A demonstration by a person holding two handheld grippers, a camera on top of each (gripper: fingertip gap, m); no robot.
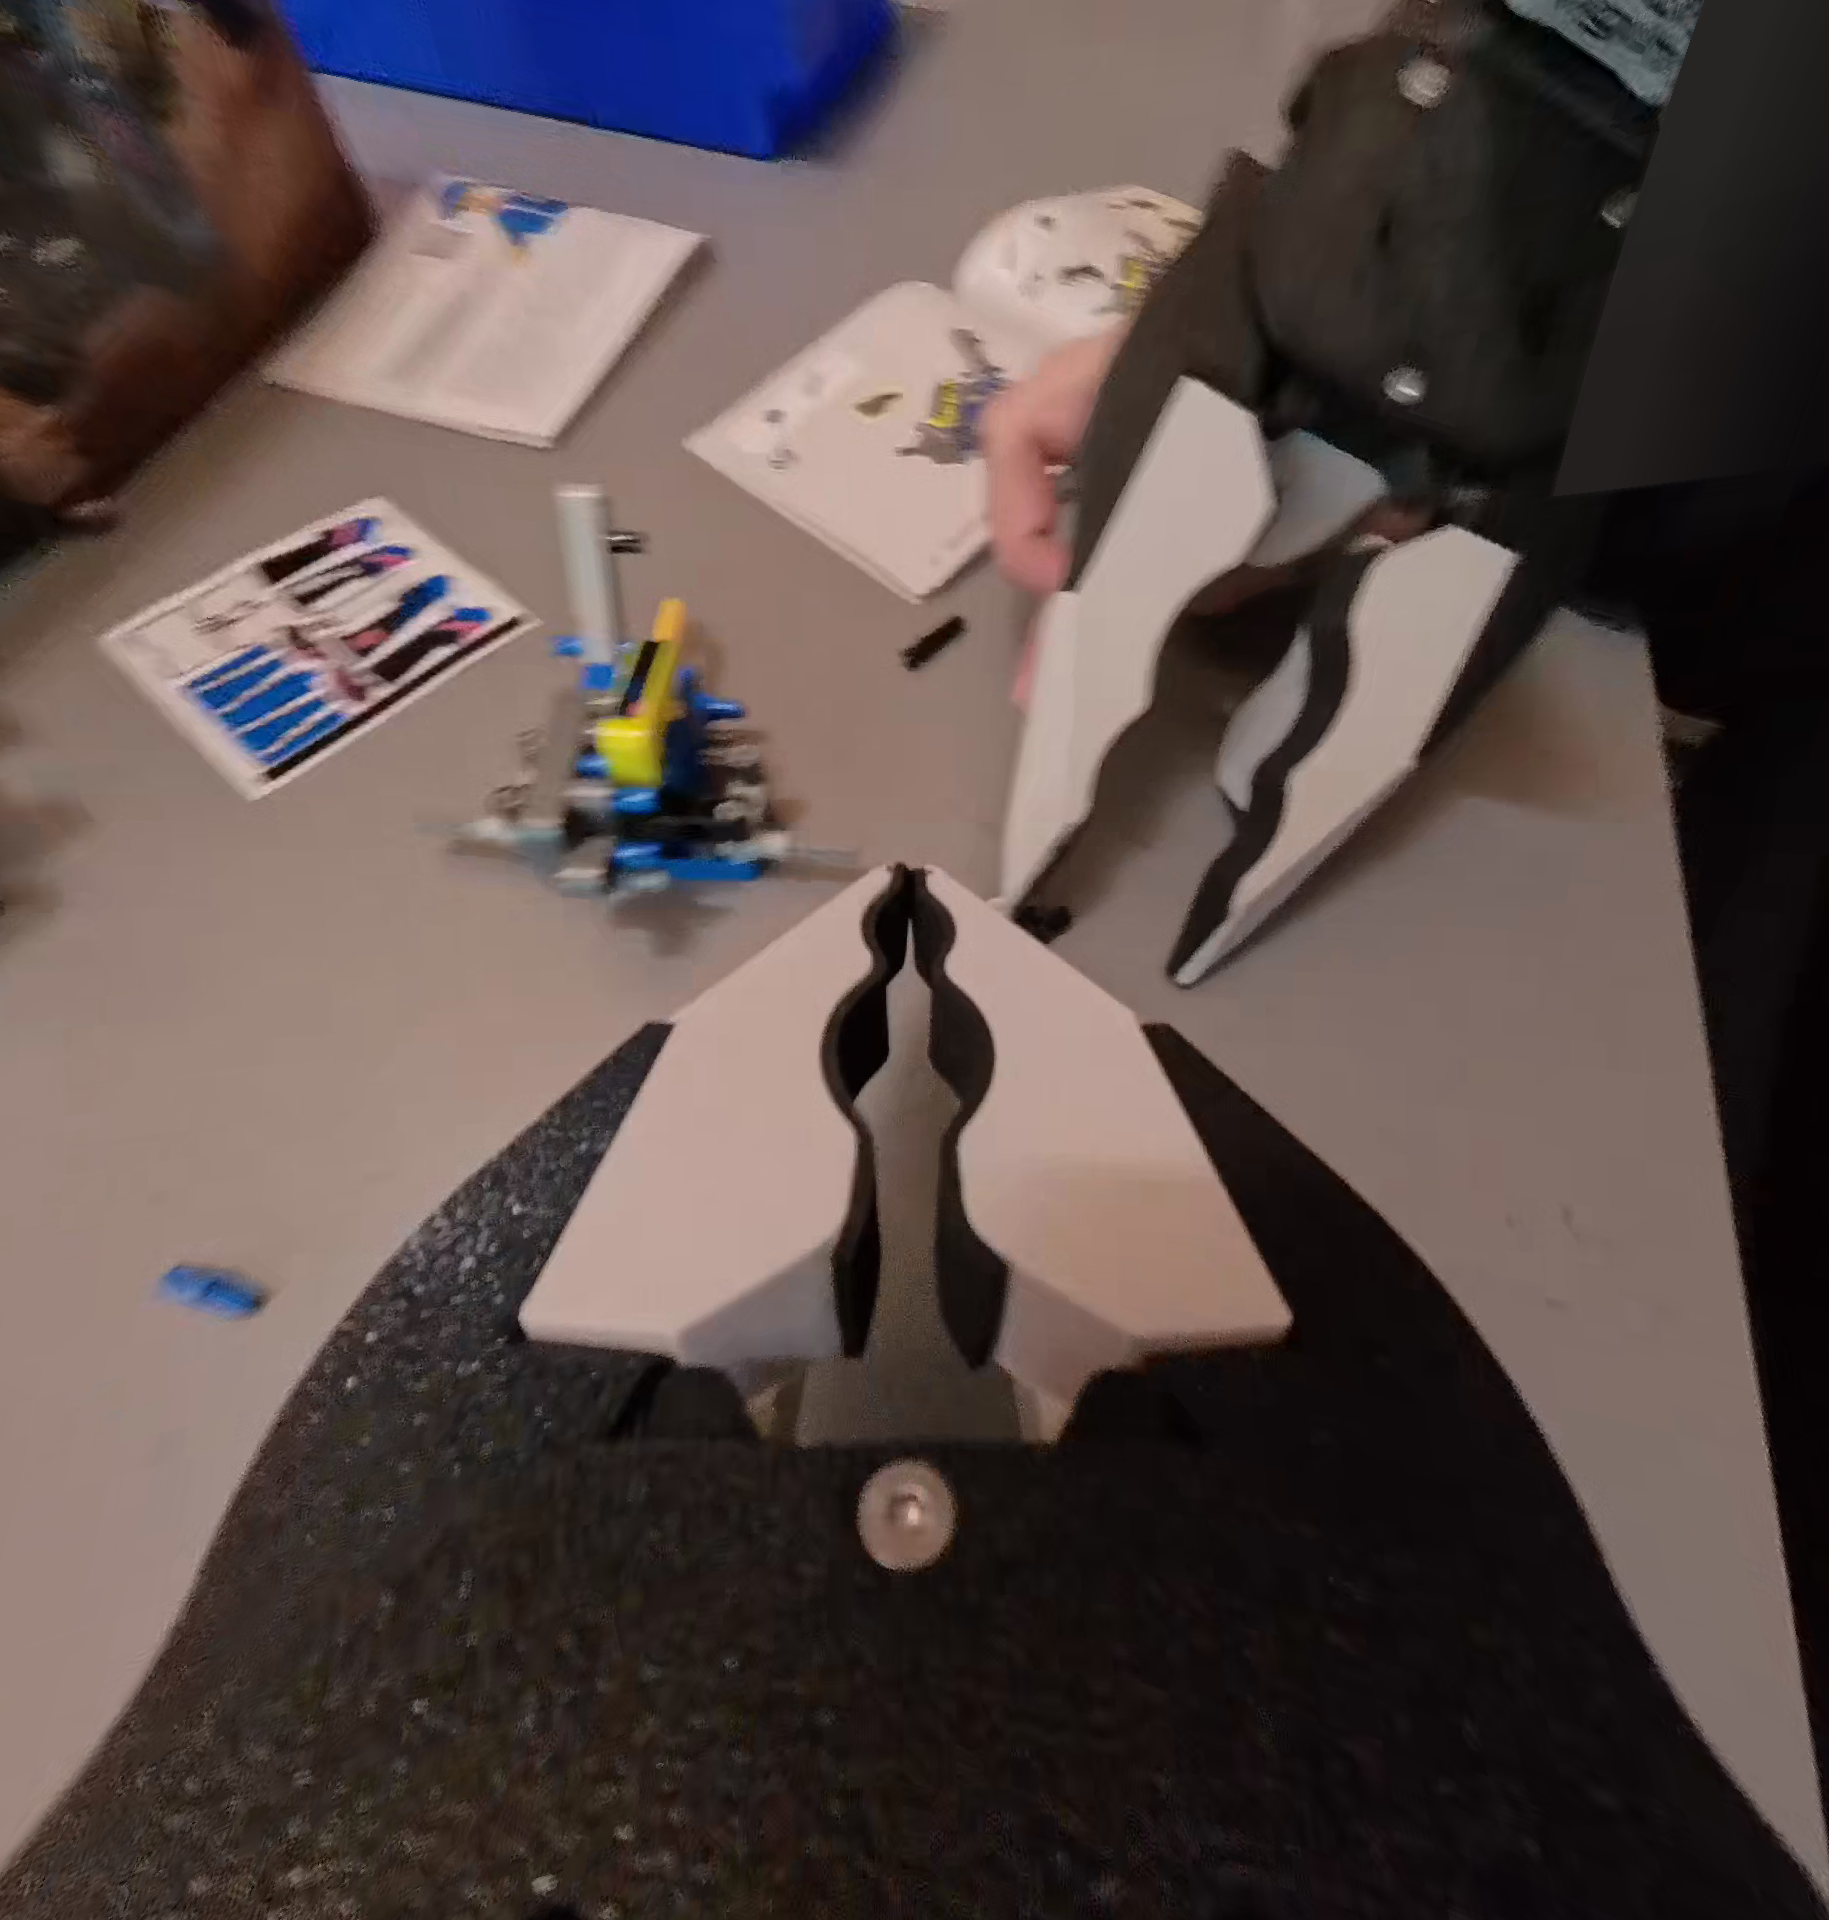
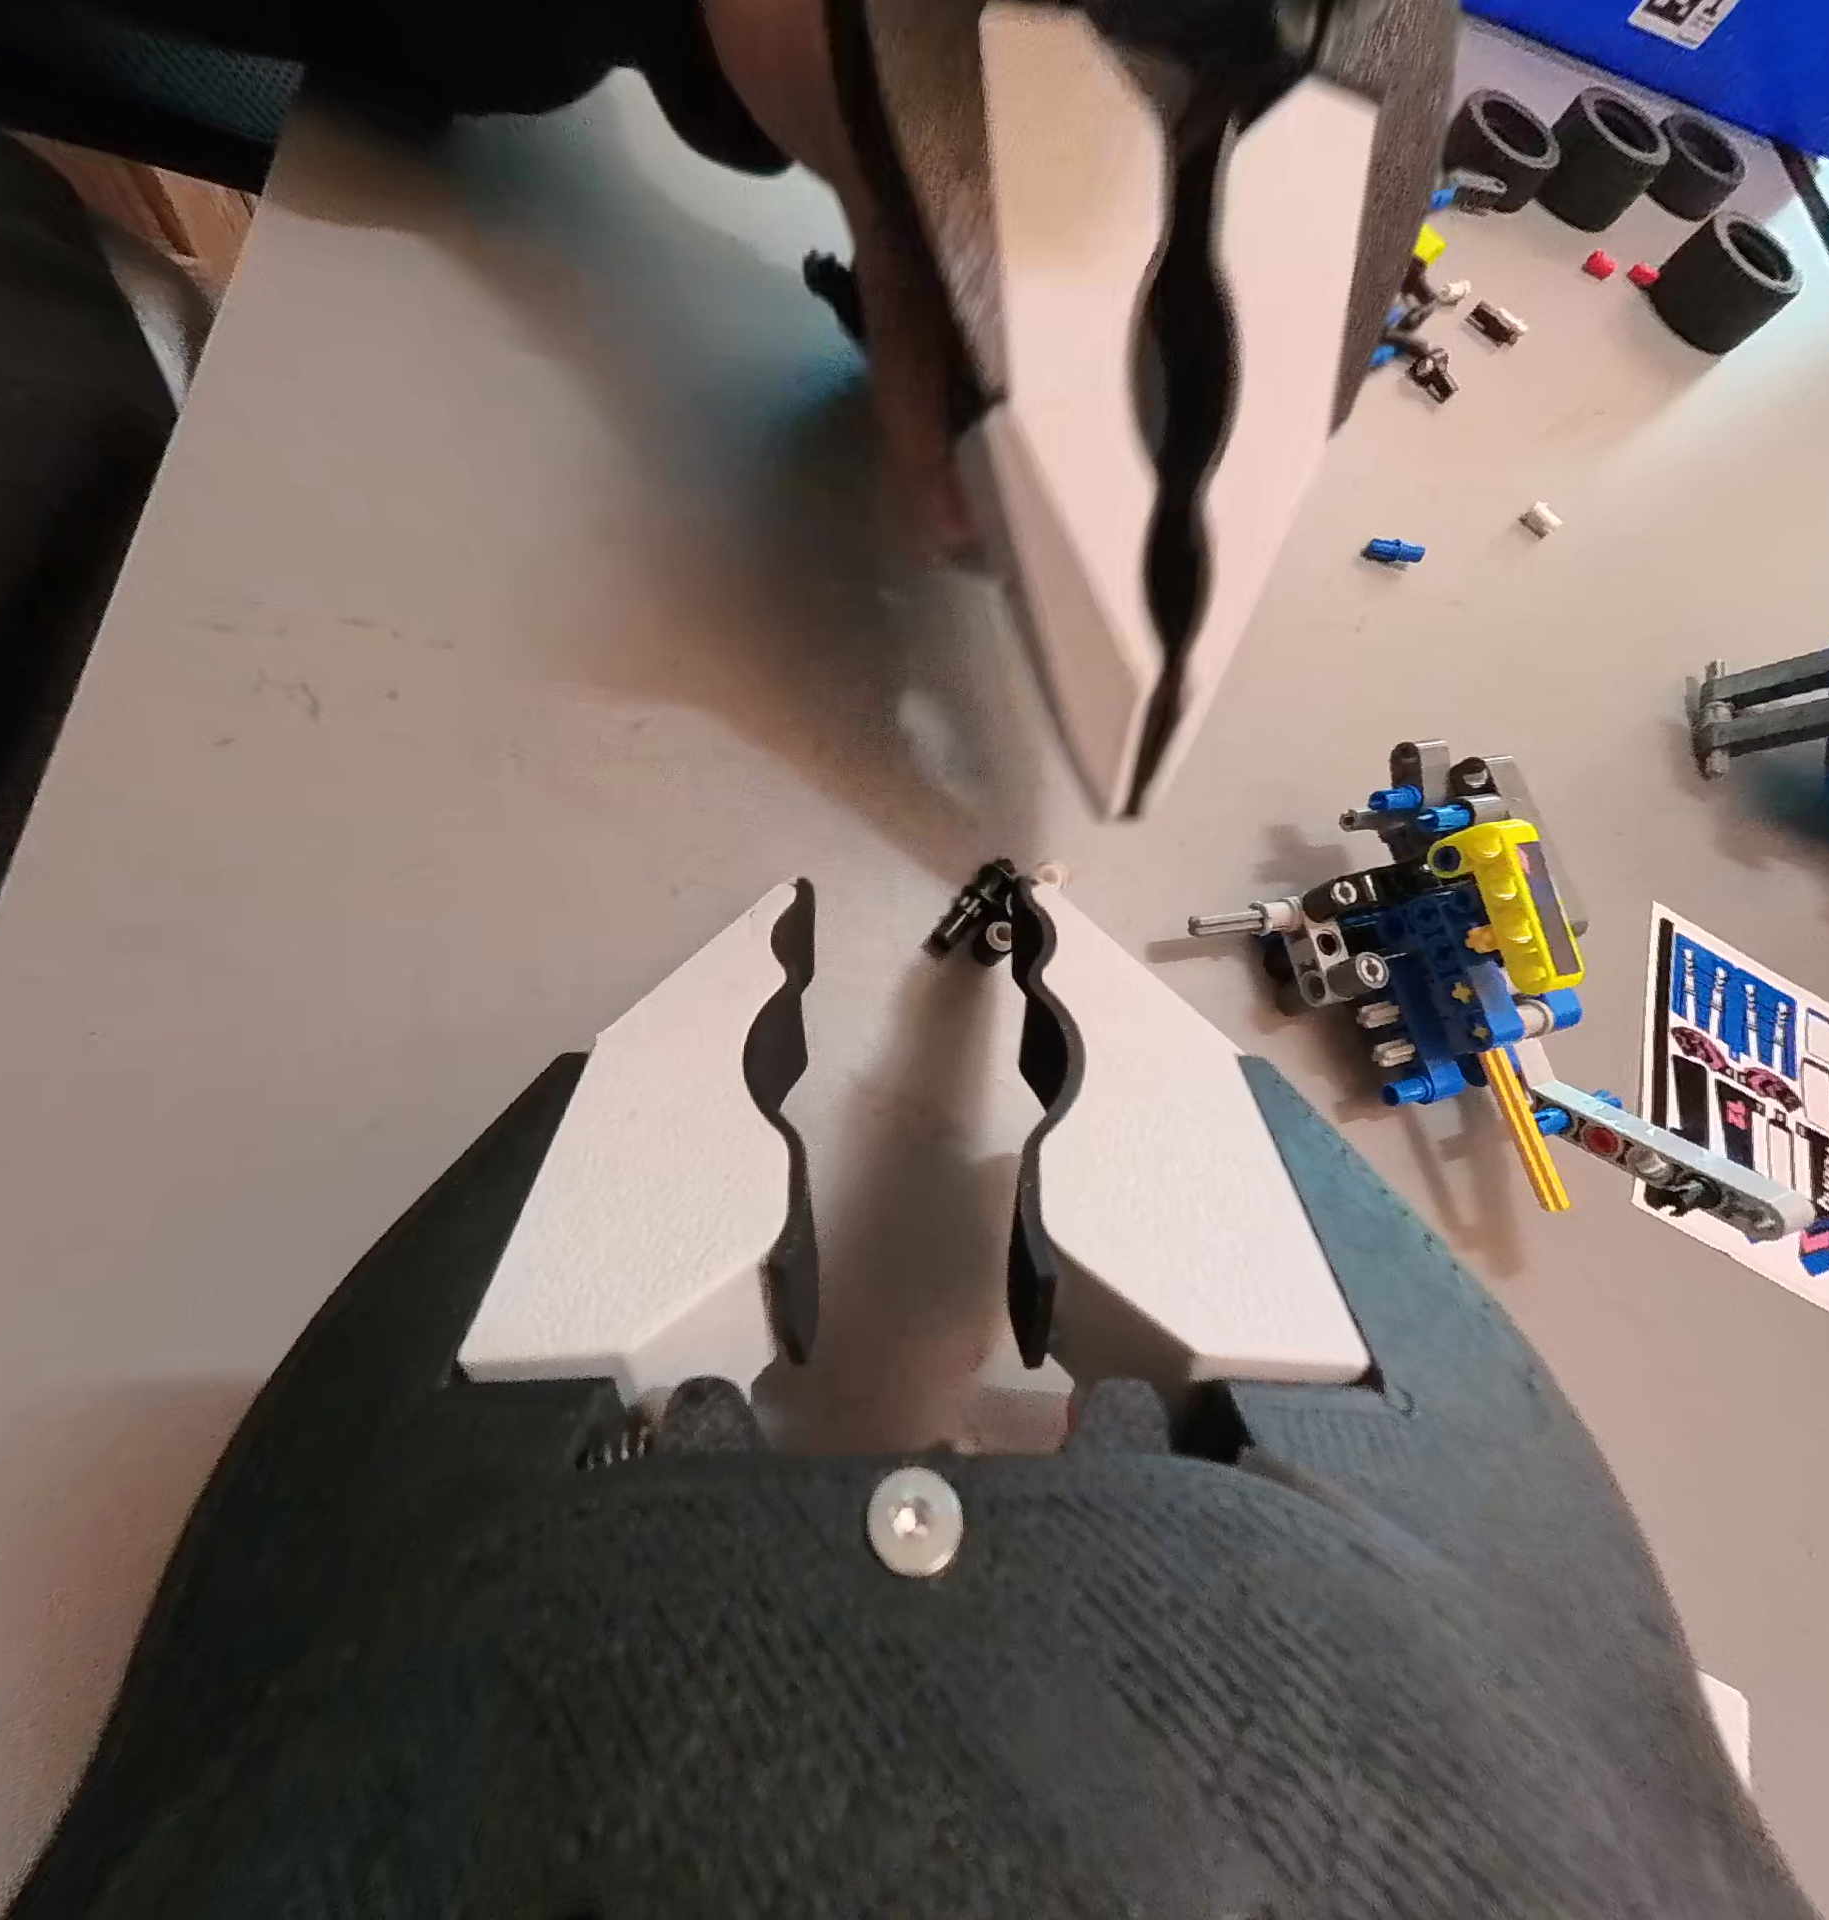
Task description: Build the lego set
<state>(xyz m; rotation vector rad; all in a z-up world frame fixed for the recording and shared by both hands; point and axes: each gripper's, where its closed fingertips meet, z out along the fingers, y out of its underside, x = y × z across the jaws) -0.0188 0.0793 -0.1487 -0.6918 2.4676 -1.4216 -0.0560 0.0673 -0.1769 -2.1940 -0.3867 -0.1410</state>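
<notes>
A partly built lego assembly (image 1: pixel 640 769) in blue, yellow, black and grey stands on the grey table; it also shows in the right wrist view (image 2: pixel 1429 966). My left gripper (image 1: pixel 905 883) is shut with nothing visible between its tips, just right of the assembly. In the right wrist view it (image 2: pixel 1123 800) points down from above. My right gripper (image 2: pixel 915 899) is open and low over the table. A small black pin (image 2: pixel 967 920) lies between its tips, close to the right finger. In the left wrist view the right gripper (image 1: pixel 1112 930) is open beside the left.
A sticker sheet (image 1: pixel 307 644) (image 2: pixel 1762 1122) lies by the assembly. Two instruction booklets (image 1: pixel 494 312) (image 1: pixel 889 436) and a blue box (image 1: pixel 598 62) lie farther off. Black tyres (image 2: pixel 1616 156), loose small pieces (image 2: pixel 1393 551) and another assembly (image 2: pixel 1783 707) are at the right. The table edge runs on the left (image 2: pixel 214 343). About 5 cm separates my left fingertips from my right.
</notes>
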